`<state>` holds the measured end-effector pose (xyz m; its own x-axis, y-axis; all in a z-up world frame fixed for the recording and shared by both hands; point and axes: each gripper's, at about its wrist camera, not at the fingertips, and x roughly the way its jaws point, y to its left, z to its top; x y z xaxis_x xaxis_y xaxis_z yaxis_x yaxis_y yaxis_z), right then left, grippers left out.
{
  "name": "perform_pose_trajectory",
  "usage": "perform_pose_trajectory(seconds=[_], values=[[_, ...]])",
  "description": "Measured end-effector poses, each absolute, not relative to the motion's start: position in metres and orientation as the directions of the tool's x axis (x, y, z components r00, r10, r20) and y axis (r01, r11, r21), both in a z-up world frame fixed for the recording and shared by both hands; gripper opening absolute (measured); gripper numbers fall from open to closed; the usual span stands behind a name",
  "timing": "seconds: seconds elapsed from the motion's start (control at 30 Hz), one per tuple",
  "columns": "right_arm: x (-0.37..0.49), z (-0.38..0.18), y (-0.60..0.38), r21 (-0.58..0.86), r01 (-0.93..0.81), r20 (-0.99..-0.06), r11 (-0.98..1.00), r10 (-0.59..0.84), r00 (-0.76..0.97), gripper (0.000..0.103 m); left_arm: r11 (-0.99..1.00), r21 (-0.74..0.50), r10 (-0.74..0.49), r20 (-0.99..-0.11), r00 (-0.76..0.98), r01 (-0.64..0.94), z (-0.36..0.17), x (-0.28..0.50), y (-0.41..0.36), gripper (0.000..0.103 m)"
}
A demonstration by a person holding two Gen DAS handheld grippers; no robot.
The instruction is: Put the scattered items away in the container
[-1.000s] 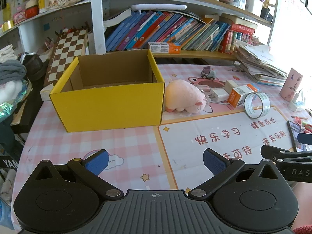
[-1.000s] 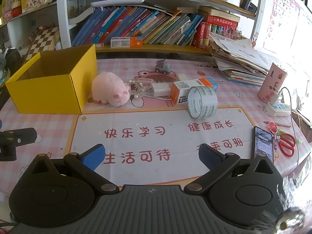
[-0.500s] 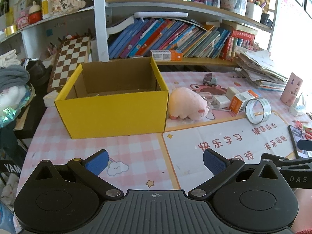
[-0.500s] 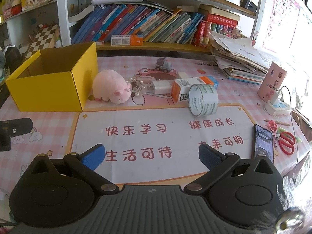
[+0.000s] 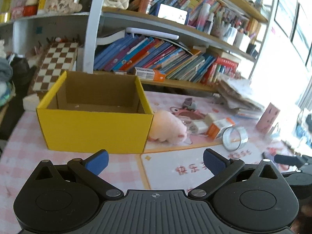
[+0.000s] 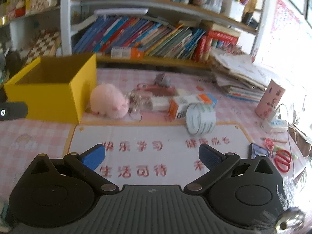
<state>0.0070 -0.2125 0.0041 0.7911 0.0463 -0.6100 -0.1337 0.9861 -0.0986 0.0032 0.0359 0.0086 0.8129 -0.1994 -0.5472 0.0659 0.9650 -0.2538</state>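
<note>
An open yellow cardboard box (image 5: 95,130) stands on the pink checked table, its inside bare; it also shows in the right wrist view (image 6: 48,99). Right of it lie a pink plush pig (image 5: 167,129) (image 6: 109,103), a white charger (image 5: 198,125), an orange and white carton (image 5: 219,126) (image 6: 187,105), a tape roll (image 5: 234,138) (image 6: 200,119), a bead string (image 6: 138,99) and a small grey toy car (image 5: 190,103) (image 6: 162,79). My left gripper (image 5: 155,160) is open and empty in front of the box. My right gripper (image 6: 151,157) is open and empty over the white mat.
A bookshelf (image 5: 175,62) runs along the back. A chessboard (image 5: 56,62) leans at the left. A paper stack (image 6: 239,74), a pink speaker (image 6: 270,99), a phone (image 6: 258,152) and red scissors (image 6: 282,159) sit at the right. The white mat (image 6: 156,148) bears red characters.
Both grippers have moved forward and tilted up, toward the box and the scattered items. Their jaws stay open and empty. Nothing on the table has moved.
</note>
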Motion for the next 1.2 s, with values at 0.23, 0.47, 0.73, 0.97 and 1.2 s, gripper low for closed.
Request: perform_pose_trajectory(seconds=[0.23,0.47,0.73,0.97,1.2], values=[[0.005,0.000,-0.223,-0.056,-0.121,-0.562,0.991,0.068,0.824,0.103,0.967,-0.252,-0.177,-0.570,0.802,0.034,0.001,0.006,0.029,0.103],[0.011,-0.006,-0.223,-0.027,-0.182,-0.595,0.983,0.131,0.793,0.103,0.982,-0.189,-0.124,-0.588,0.799,0.014,0.000,0.014,0.014,0.103],[0.035,-0.008,-0.238,-0.028,-0.219,-0.596,0.975,0.160,0.787,0.103,0.987,-0.158,-0.091,-0.608,0.789,-0.007,-0.002,0.034,-0.005,0.103],[0.073,-0.015,-0.263,-0.022,-0.222,-0.639,0.975,0.157,0.753,0.103,0.988,-0.142,-0.052,-0.661,0.749,-0.057,-0.012,0.059,-0.026,0.103],[0.105,-0.028,-0.290,-0.011,-0.232,-0.670,0.973,0.165,0.724,0.103,0.990,-0.124,-0.041,-0.705,0.708,-0.066,-0.024,0.077,-0.053,0.103]])
